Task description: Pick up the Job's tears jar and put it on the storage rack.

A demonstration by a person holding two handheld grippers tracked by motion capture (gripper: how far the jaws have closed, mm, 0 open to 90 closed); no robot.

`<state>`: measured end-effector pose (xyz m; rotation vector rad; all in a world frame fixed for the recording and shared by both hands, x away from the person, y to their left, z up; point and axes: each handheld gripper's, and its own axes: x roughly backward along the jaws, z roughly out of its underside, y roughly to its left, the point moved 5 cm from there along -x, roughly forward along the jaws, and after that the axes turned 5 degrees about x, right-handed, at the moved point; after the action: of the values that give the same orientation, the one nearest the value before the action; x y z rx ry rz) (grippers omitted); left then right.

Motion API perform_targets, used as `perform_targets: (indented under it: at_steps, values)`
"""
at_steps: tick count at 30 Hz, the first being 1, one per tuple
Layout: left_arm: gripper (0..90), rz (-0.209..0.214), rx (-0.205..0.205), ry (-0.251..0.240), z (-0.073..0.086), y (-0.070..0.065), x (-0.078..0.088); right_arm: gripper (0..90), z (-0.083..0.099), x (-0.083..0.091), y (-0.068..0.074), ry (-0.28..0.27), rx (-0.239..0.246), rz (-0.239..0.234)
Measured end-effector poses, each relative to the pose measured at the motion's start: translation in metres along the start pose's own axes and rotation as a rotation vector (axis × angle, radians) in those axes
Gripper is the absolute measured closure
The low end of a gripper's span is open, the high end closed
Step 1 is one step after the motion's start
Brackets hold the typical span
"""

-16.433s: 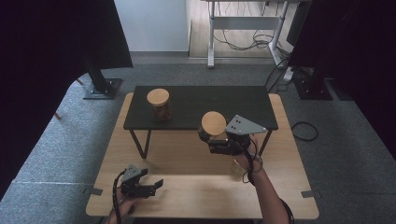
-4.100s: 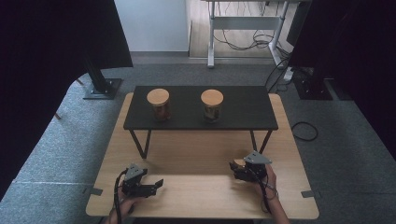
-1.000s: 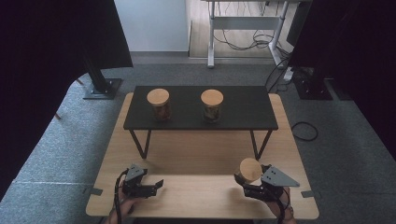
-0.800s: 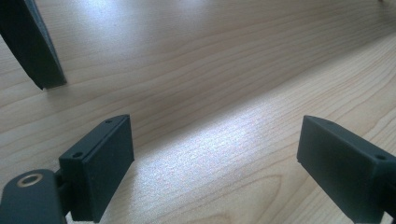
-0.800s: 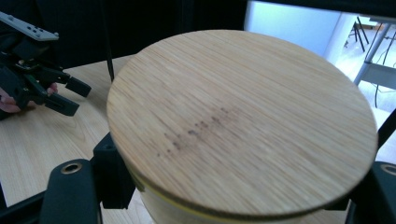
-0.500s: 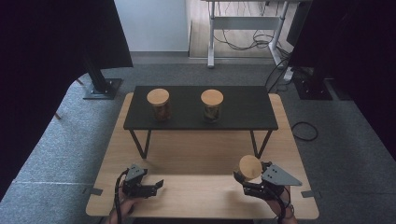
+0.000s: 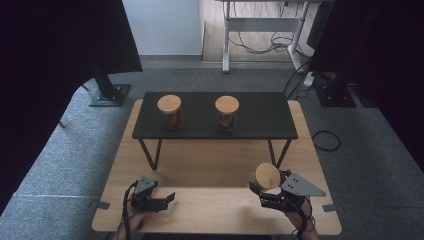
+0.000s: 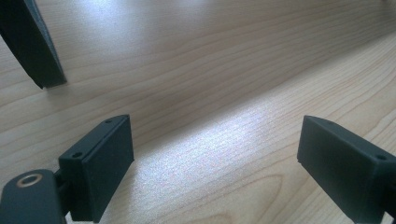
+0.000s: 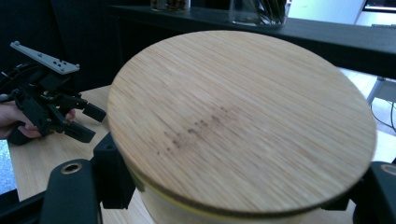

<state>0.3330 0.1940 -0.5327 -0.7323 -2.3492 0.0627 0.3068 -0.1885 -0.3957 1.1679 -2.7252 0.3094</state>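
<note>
Unlabelled wooden-lidded jar point(image 7: 265, 177) in right gripper point(image 7: 262, 192), no legible writing

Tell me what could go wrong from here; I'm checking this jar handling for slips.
1. The right gripper holds the jar by its sides just under the wooden lid; the glass might slip.
2. The jar looks tilted, so the lid could perhaps come loose.
3. The shelf already carries two jars; a careless placement might knock one.
</note>
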Motion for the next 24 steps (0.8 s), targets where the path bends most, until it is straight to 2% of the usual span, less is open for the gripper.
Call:
perform_targets:
  at_steps: [12,17,21,24]
  values:
    - [9.9,-0.005,0.003,0.000,0.000,0.001,0.001,24.5,-0.016,0.001,0.000,-0.026,0.022,-0.007]
    - [9.8,-0.007,0.002,-0.003,0.001,0.001,0.001,24.5,-0.023,0.003,-0.003,-0.041,0.014,-0.026]
    - [9.8,-0.007,0.002,-0.001,0.001,0.001,0.001,24.5,-0.032,0.006,-0.003,-0.037,0.037,-0.021]
    - [9.8,-0.009,-0.002,-0.001,0.001,0.000,0.001,24.5,-0.036,0.009,-0.005,-0.058,0.022,-0.029]
